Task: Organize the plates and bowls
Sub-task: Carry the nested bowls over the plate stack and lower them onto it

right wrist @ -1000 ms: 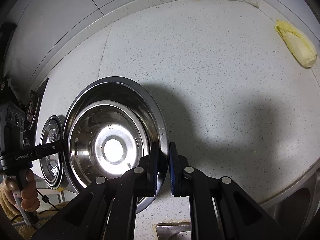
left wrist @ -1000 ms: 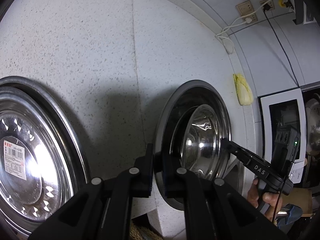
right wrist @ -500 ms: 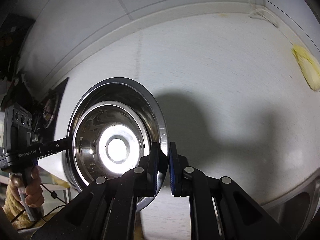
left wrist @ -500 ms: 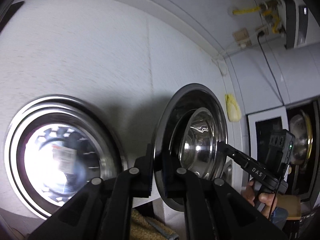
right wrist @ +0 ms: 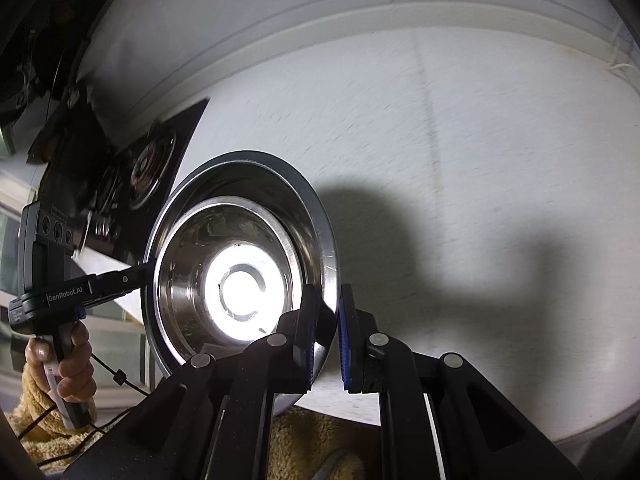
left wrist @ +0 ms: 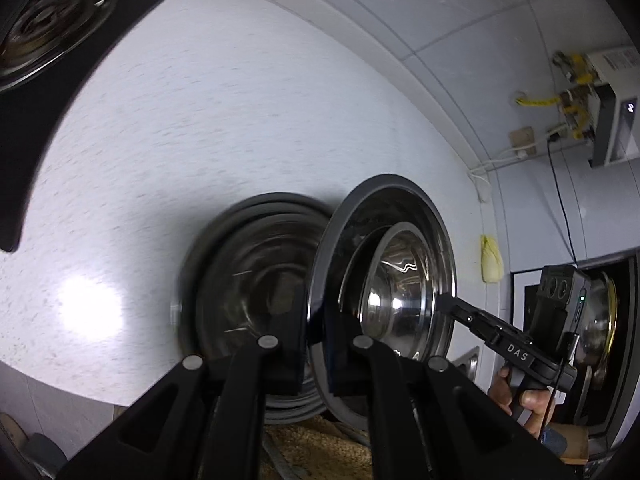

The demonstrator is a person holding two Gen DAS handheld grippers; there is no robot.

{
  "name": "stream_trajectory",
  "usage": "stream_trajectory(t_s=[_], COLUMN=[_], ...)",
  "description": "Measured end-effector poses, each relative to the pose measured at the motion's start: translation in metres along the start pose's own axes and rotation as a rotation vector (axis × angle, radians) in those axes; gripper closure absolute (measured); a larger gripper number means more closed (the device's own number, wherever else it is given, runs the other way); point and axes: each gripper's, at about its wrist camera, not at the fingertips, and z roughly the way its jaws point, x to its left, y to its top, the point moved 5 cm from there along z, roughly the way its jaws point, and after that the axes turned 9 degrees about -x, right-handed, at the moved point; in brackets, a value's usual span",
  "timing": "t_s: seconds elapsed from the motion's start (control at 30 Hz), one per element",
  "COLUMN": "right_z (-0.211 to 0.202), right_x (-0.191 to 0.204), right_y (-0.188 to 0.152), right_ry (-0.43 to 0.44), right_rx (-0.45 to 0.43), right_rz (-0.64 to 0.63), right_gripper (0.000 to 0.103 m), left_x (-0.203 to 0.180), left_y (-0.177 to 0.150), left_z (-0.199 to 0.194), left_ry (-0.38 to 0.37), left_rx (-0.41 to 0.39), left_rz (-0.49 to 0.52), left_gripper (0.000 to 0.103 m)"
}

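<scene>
Your left tongs [left wrist: 316, 344] and right tongs [right wrist: 325, 336] each pinch one side of the big bowl's [right wrist: 240, 264] rim. A small bowl [left wrist: 396, 292] sits inside it. You hold it up, tilted, over the white surface [right wrist: 480, 160], beside stacked plates [left wrist: 248, 292].

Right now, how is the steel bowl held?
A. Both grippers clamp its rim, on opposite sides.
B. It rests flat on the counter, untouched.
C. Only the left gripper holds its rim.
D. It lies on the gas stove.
A: the left gripper pinches one side of the steel bowl rim, and the right gripper pinches the opposite side, with the bowl lifted off the counter.
</scene>
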Motion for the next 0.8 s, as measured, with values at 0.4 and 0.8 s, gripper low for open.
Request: stream_trajectory(t_s=[0.4, 0.8], right_z=[0.029, 0.043], right_x=[0.022, 0.016], right_y=[-0.015, -0.015], right_ry=[-0.058, -0.093], right_rx=[0.059, 0.048], right_rz=[0.055, 0.088], right_gripper=[0.093, 0.092], left_x=[0.053, 0.056], left_y=[-0.001, -0.005], left_z=[0.011, 0.023], left_ry=[-0.022, -0.035], left_rx=[0.079, 0.061], left_rz=[0.002, 0.002], left_gripper=[0.097, 0.097])
